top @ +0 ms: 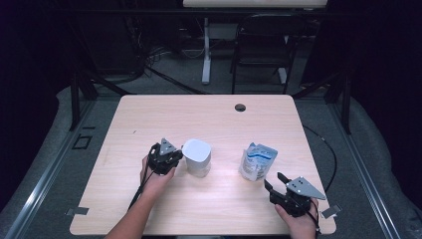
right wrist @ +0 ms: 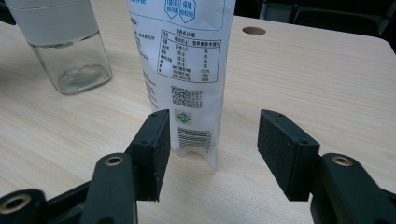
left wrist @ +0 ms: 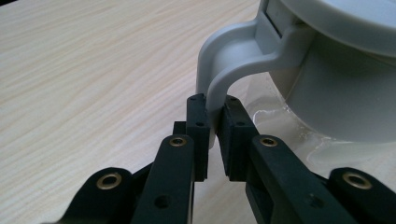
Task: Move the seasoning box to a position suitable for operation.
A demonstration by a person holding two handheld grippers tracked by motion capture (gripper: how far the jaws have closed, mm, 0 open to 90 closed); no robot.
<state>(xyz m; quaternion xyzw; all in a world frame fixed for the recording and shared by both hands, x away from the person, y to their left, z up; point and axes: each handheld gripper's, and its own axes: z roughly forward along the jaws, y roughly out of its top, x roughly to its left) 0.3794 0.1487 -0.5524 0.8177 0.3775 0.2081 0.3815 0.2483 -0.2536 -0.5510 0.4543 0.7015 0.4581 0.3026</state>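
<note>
Left gripper view: left gripper (left wrist: 212, 135) clamped on the pitcher handle (left wrist: 219, 79), likely steadying the pitcher (top: 197, 157) mid-table for filling. Right gripper (right wrist: 212, 154) gapes empty just near of the upright pouch (right wrist: 187, 70), right of the pitcher.

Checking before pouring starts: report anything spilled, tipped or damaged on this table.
Nothing stands out. The lidded pitcher and the printed pouch both stand upright on a dry wooden table. The left hand-held gripper pinches the pitcher's handle squarely.

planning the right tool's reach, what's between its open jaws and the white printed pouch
Nothing: in the right gripper view bare light wood table separates the right tool from the standing white printed pouch.
</note>
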